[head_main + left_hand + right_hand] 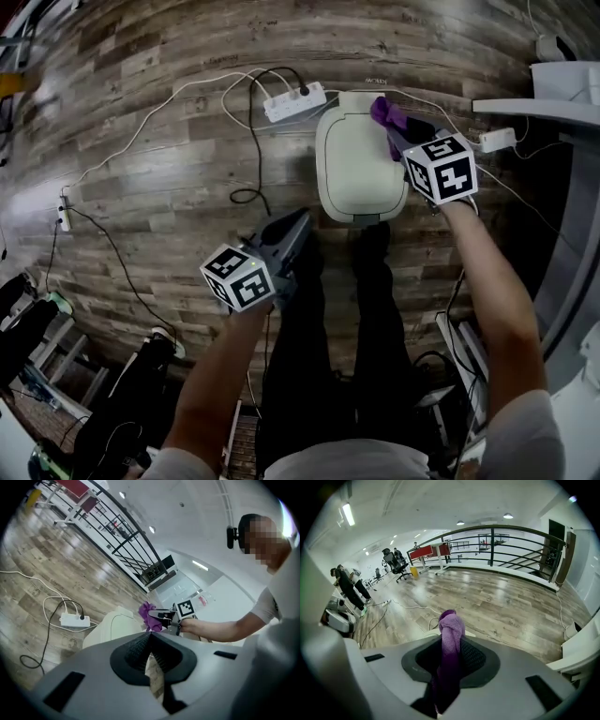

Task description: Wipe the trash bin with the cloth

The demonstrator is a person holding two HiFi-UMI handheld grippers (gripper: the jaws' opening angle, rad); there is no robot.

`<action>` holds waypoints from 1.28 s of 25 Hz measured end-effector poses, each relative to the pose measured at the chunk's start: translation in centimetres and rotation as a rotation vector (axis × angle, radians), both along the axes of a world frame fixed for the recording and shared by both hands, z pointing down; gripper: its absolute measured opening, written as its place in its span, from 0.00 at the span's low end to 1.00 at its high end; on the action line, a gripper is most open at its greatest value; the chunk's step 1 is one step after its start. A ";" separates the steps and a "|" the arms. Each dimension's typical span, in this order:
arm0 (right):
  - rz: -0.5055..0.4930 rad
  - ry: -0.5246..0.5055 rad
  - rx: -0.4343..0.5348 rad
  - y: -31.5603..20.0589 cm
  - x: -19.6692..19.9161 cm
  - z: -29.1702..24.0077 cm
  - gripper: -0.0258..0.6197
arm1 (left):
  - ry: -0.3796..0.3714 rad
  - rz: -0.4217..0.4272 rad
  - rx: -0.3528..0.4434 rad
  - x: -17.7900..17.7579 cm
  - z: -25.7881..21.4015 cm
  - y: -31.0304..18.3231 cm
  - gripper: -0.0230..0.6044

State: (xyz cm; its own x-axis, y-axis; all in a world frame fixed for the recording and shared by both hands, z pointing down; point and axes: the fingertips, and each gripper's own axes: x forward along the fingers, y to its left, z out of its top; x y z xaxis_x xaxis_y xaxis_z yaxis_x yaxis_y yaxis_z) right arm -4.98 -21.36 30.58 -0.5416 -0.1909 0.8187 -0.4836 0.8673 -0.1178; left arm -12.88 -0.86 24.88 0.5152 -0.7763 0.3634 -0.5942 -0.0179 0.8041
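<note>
A cream trash bin point(354, 159) with a closed lid stands on the wood floor in front of the person's legs. My right gripper point(386, 120) hangs over the bin's far right corner, shut on a purple cloth point(385, 112). In the right gripper view the cloth point(449, 644) runs up between the jaws and bunches past the tips. My left gripper point(298, 225) is shut on nothing, just left of the bin's near edge. The left gripper view shows the bin point(112, 626) ahead, with the cloth point(148, 616) above it in the right gripper point(161, 616).
A white power strip point(294, 101) with black and white cables lies on the floor just left of the bin's far side. A white desk edge point(539, 108) and another plug point(497, 140) are to the right. A metal railing point(506, 541) runs beyond.
</note>
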 end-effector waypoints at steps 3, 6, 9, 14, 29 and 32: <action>-0.015 -0.006 -0.008 0.0 -2.4 1.1 0.19 | 0.018 0.018 0.000 0.6 0.7 -0.6 0.04; -0.034 -0.014 -0.016 0.3 -4.7 1.8 0.19 | 0.026 0.019 -0.002 0.7 1.1 -1.1 0.04; -0.050 -0.030 -0.030 0.9 -6.7 2.5 0.19 | 0.025 0.015 -0.008 0.4 1.5 -1.2 0.04; -0.074 -0.041 -0.049 1.8 -10.0 3.7 0.19 | 0.019 0.017 -0.022 0.1 2.1 -1.3 0.04; -0.114 0.028 -0.051 1.3 -10.3 7.8 0.19 | 0.023 0.045 -0.045 2.3 3.3 -2.2 0.04; -0.104 0.040 -0.038 0.4 -9.1 7.7 0.19 | 0.025 0.055 -0.047 2.9 3.3 -2.4 0.04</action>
